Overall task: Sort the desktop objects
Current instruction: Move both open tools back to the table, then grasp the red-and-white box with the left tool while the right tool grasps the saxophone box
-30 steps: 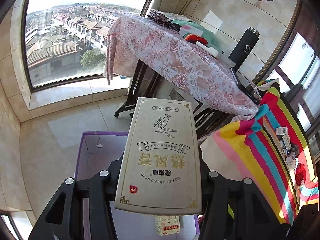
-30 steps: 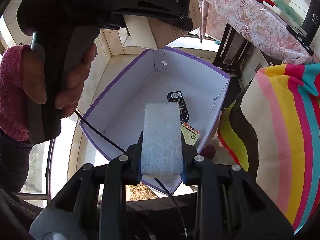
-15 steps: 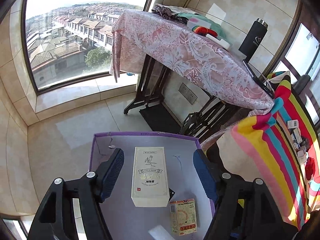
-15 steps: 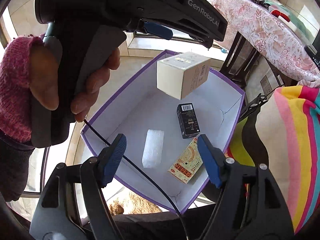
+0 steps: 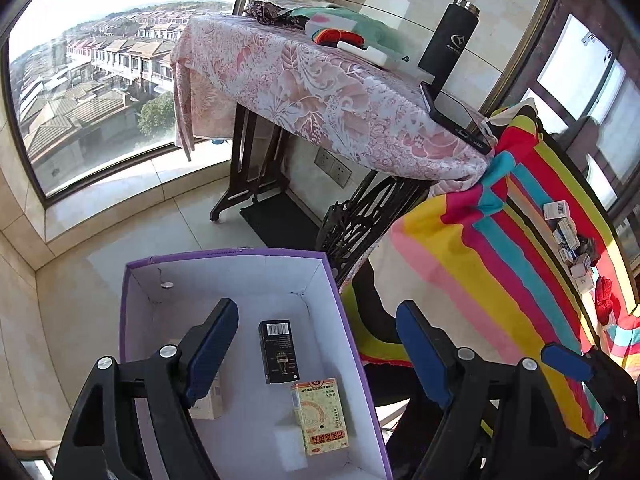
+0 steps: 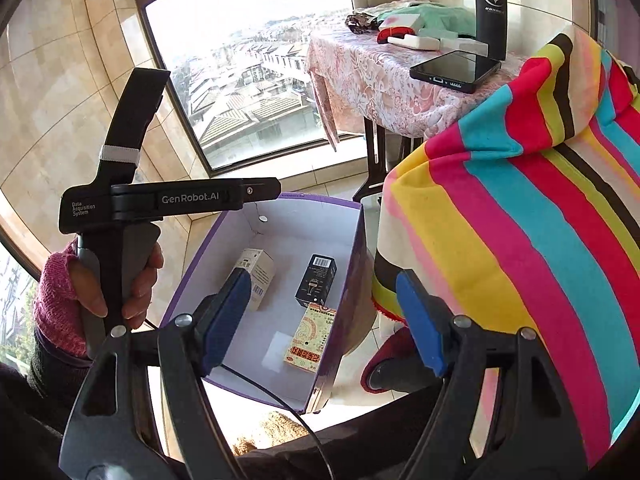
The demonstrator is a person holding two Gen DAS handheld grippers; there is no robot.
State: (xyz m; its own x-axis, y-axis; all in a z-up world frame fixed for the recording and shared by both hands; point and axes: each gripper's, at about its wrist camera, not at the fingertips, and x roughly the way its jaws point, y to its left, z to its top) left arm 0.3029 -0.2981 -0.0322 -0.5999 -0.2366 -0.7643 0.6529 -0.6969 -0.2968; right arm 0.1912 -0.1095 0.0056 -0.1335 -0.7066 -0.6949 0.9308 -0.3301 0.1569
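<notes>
A purple box (image 5: 132, 280) with a white inside stands on the floor. In it lie a black carton (image 5: 279, 350), a yellow-green carton (image 5: 320, 416), a white foam block (image 5: 290, 448) and a cream carton (image 5: 208, 400), half hidden behind a finger. My left gripper (image 5: 316, 306) hovers above the box, its jaws opening with nothing between them. From the right wrist I see the same purple box (image 6: 320, 199), cream carton (image 6: 260, 270), black carton (image 6: 316, 282) and foam block (image 6: 276, 350). My right gripper (image 6: 320, 280) is above them, its jaws opening and empty.
To the right stands a table under a bright striped cloth (image 5: 500, 280) with several small boxes (image 5: 568, 236). Behind it, a pink-clothed table (image 5: 320, 92) carries a black bottle (image 5: 448, 40) and a phone (image 5: 456, 120). A hand in a pink sleeve (image 6: 56, 308) holds the left gripper's handle.
The left jaws opened and the cream carton dropped into the purple box. The right jaws opened and let the foam block fall in too. Both grippers pulled back, the right one rising.
</notes>
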